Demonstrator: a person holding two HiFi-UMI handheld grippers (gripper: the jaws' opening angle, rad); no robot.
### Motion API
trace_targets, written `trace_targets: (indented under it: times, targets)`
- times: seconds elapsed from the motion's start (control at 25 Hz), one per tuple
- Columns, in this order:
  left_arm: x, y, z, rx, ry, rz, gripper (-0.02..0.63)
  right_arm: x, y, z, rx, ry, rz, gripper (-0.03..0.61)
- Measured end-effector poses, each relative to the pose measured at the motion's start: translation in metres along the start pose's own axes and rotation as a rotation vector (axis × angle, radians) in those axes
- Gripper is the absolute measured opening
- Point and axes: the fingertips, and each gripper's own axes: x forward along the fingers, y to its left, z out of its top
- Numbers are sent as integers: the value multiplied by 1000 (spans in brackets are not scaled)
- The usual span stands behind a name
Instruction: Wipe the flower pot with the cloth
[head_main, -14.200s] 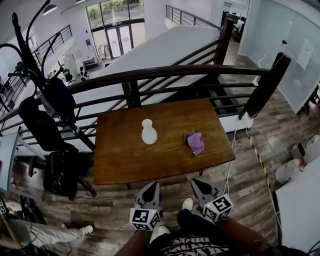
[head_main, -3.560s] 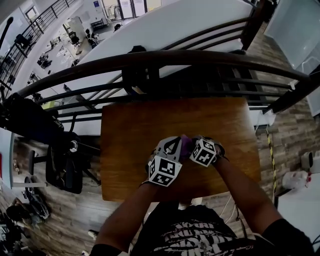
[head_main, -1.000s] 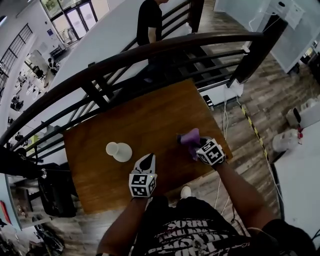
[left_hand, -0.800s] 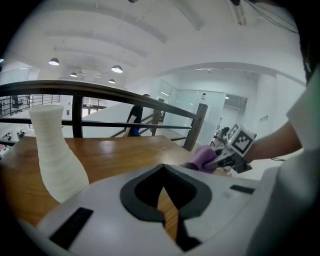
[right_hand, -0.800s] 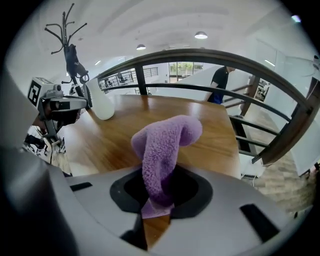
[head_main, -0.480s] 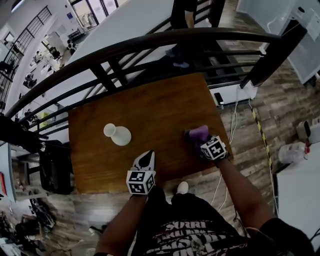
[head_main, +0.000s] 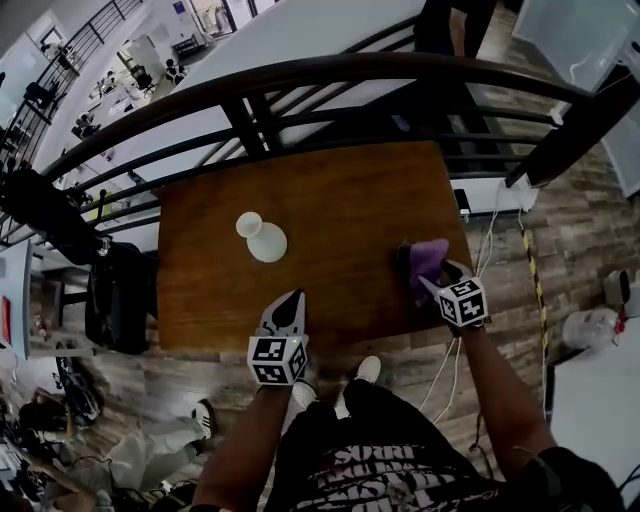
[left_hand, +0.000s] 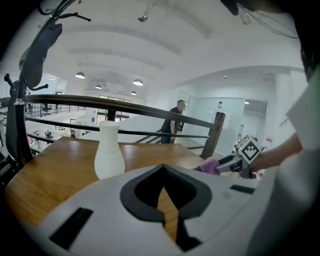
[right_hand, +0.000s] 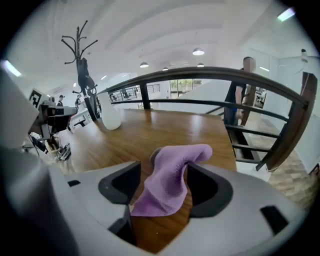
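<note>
Left hand-held gripper (left_hand: 162, 167): clenched, tips together, nothing between them. It sits over the near edge of the counter (head_main: 330, 200), pointing toward the flower pot (head_main: 265, 240) but well apart from it. Several seconds back, both grippers were pressed together over the middle of the counter; they are now apart.

Right hand-held gripper (right_hand: 165, 167): released. Its jaws have just been opening. Half a second ago the cloth was pinched. The purple cloth (right_hand: 172, 155) now hangs loose in the gap between the spread jaws, its lower end on the wood. This gripper is near the right edge of the counter.

The flower pot is white and upright. It stands left of the counter's centre, in the same spot as a moment ago.

Clearances: bare wood lies between the pot and the cloth, and between the pot and the far edge. A dark railing (head_main: 300, 80) runs close behind the far edge. Plank floor (head_main: 500, 330) lies off the right edge.
</note>
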Motion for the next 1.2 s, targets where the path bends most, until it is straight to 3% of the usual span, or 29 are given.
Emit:
trace_targets:
  times: [0.28,0.32,0.36,0.4,0.56,0.72,0.88,1.2]
  targets:
    - [-43,15,26,19,-98,-4,-2,-52,44,43,-67,-148,-95,268]
    - [-51,15,31,30,-116,1,-2,-62,54,52,-78,-174,-128,221]
    - [-60,15,36,41,-135,5,-2,-74,68,61,-83,-213,-158,68]
    - [-71,14,40,52,-153,7,-2,-86,86,72,-79,-268,-167,15]
    - [-118,13,55,73,-236,10,-2,-133,181,120,-58,-537,-89,-2]
    - [-160,20,62,33,-302,22,-2,-166,251,144,-65,-690,-66,-2]
    - [-196,11,59,53,-327,2,-2,-192,289,138,-81,-729,-95,-2]
    - [-235,-11,36,59,-321,-35,-2,-221,320,102,-89,-699,-135,-2]
